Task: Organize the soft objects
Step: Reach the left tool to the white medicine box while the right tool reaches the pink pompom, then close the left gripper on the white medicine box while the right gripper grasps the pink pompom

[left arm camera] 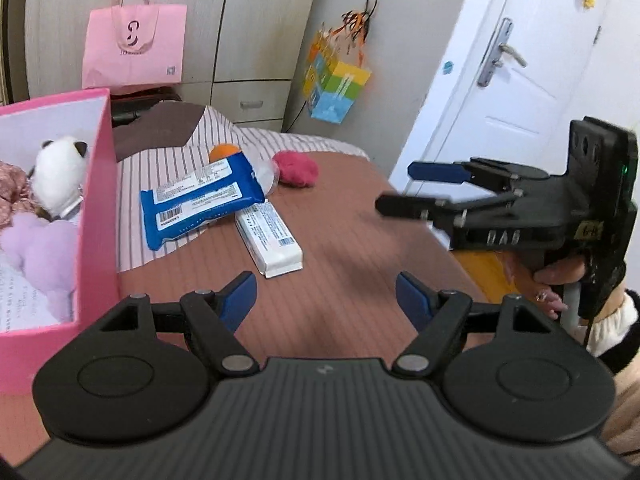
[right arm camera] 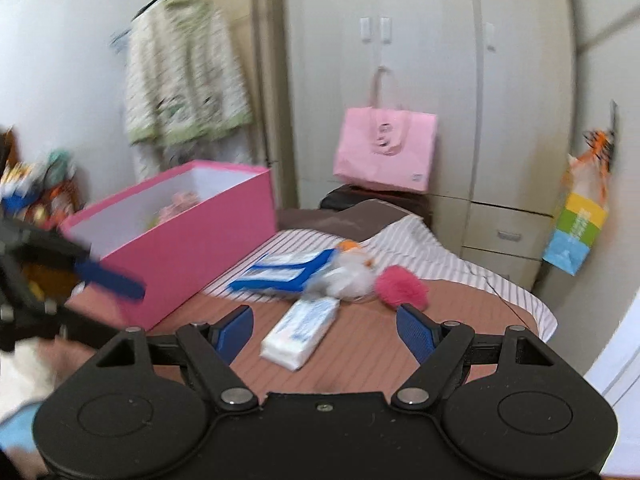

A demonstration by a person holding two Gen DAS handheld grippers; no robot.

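Bedroom, bed in brown cover, wardrobe behind.

Left wrist view: my left gripper, jaws wide, empty. Left of jaws: pink box holding panda plush and lilac plush. Ahead: blue wipes pack, white tissue pack, magenta pompom beyond, orange ball behind the wipes. Right of jaws: my right gripper, empty, its fingers apart.

Right wrist view: right gripper, jaws wide, empty. Tissue pack between them; pompom ahead-right; box ahead-left.

Risk: both grippers converging on one item, fingers colliding. Pompom may compress and slip.

Writing: barcode labels, unreadable; pink bag, logo illegible.
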